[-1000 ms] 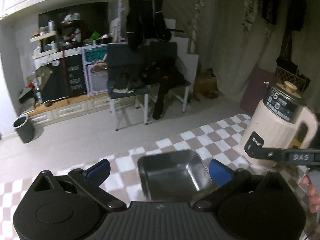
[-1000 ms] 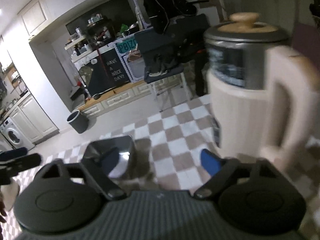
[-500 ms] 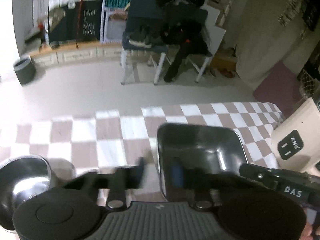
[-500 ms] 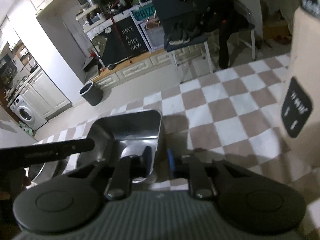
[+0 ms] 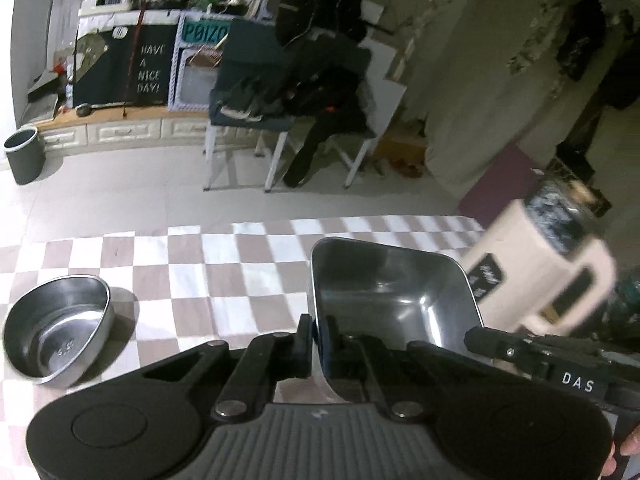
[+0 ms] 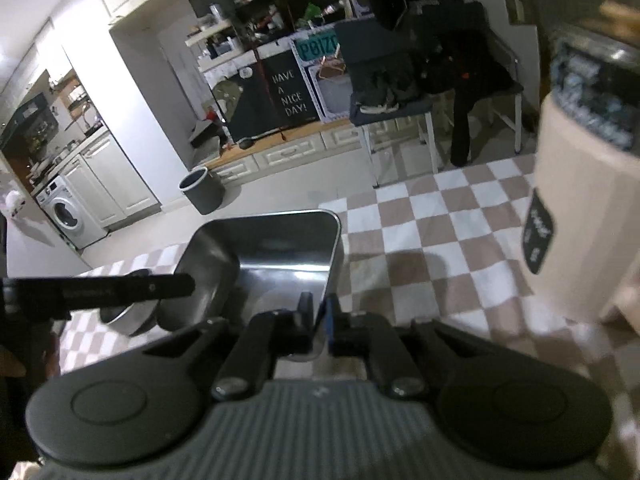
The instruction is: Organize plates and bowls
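Checkered worktop (image 5: 188, 276): left tongs (image 5: 318, 334) and right tongs (image 6: 320, 314) clamp opposite near-edge walls of a square steel tray (image 5: 384, 292), upright; a round bowl (image 5: 56, 332) sits apart.

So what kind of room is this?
Most likely a lived-in home, by the kitchen: a washing machine under white cabinets, a clothes-piled chair, and a checkered tablecloth holding steel dishes.

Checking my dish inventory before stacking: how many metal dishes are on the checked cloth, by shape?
Square steel tray: 1
Round steel bowl: 1
Total: 2
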`<control>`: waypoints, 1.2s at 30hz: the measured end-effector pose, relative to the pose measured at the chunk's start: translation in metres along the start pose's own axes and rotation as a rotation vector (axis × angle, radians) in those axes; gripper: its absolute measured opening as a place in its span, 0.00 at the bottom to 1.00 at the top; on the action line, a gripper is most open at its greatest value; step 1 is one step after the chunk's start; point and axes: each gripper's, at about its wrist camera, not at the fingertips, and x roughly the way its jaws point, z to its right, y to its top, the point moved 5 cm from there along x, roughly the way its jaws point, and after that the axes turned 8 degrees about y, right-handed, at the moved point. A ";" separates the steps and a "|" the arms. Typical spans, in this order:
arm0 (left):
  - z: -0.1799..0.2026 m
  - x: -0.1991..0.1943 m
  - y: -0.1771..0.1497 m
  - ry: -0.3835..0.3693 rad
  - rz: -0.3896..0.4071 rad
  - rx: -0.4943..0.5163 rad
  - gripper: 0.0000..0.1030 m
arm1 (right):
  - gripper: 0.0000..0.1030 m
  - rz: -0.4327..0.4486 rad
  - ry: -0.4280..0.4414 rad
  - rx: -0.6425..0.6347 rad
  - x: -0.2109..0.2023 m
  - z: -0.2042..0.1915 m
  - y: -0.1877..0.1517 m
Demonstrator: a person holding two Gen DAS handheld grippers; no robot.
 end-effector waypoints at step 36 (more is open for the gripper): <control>0.052 -0.151 -0.213 -0.043 -0.105 0.089 0.10 | 0.07 -0.061 -0.105 0.032 -0.160 -0.052 -0.168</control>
